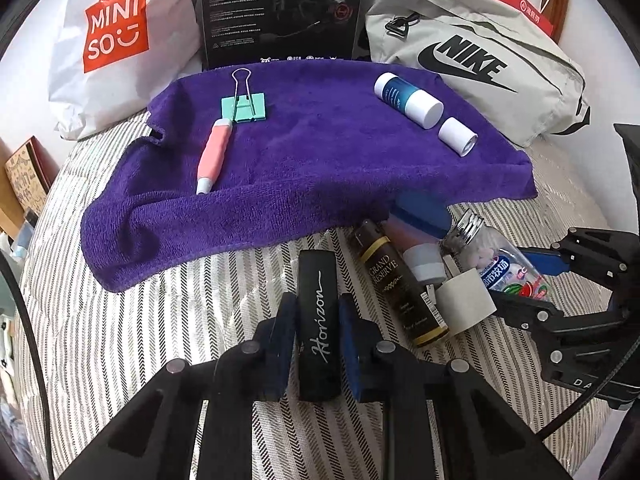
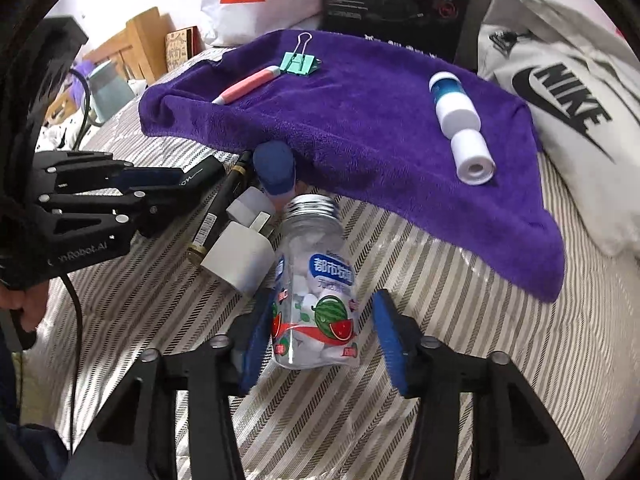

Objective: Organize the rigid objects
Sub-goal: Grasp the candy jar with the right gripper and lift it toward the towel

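Note:
My left gripper (image 1: 318, 332) is shut on a black "Horizon" case (image 1: 318, 308), low over the striped bedding. My right gripper (image 2: 320, 332) is open, its blue pads on either side of a clear candy bottle (image 2: 316, 280) with a watermelon label; the left pad looks close to it, the right pad stands apart. The bottle also shows in the left wrist view (image 1: 504, 264). On the purple towel (image 1: 312, 160) lie a pink pen-like tool (image 1: 214, 154), a mint binder clip (image 1: 243, 106), a blue-and-white bottle (image 1: 408, 98) and a white cap (image 1: 458, 136).
Beside the candy bottle lie a white charger plug (image 2: 240, 256), a dark "Grand Reserve" tube (image 1: 396, 284) and a blue-capped pink tube (image 2: 274, 172). Behind the towel stand a Miniso bag (image 1: 116, 32), a black box (image 1: 280, 12) and a Nike bag (image 1: 480, 60).

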The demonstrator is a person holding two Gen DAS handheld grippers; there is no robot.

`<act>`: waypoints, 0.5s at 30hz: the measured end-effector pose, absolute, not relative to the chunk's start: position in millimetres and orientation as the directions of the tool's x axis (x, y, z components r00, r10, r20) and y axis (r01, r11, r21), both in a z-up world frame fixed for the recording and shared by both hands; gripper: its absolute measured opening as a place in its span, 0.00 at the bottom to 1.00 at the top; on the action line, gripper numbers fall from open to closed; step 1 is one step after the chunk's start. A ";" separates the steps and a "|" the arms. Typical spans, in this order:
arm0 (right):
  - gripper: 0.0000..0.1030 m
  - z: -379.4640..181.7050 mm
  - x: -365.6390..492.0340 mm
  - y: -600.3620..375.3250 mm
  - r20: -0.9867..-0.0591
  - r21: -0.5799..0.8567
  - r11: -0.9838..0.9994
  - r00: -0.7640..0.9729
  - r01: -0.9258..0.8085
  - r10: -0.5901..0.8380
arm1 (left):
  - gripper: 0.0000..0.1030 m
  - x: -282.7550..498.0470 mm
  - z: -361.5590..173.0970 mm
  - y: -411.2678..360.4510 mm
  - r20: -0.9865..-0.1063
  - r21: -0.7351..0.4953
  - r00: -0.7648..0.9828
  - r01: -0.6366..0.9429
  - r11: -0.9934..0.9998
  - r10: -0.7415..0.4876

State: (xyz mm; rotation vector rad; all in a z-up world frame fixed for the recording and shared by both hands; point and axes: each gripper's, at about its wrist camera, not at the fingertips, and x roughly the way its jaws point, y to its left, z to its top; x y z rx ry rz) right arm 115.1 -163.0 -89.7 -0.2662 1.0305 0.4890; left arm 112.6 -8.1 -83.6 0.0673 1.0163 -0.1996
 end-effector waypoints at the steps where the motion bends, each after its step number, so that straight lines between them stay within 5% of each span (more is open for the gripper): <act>1: 0.39 -89.9 115.4 -164.0 -0.866 0.020 0.862 0.422 -0.506 0.267 | 0.20 112.4 -83.7 -8.8 -0.849 -0.031 0.512 0.199 0.979 -0.131; 15: 0.39 -87.8 96.1 -234.4 -0.886 0.010 0.940 0.432 -0.340 0.165 | 0.21 98.9 -83.0 16.6 -0.850 0.020 0.522 0.164 0.986 -0.069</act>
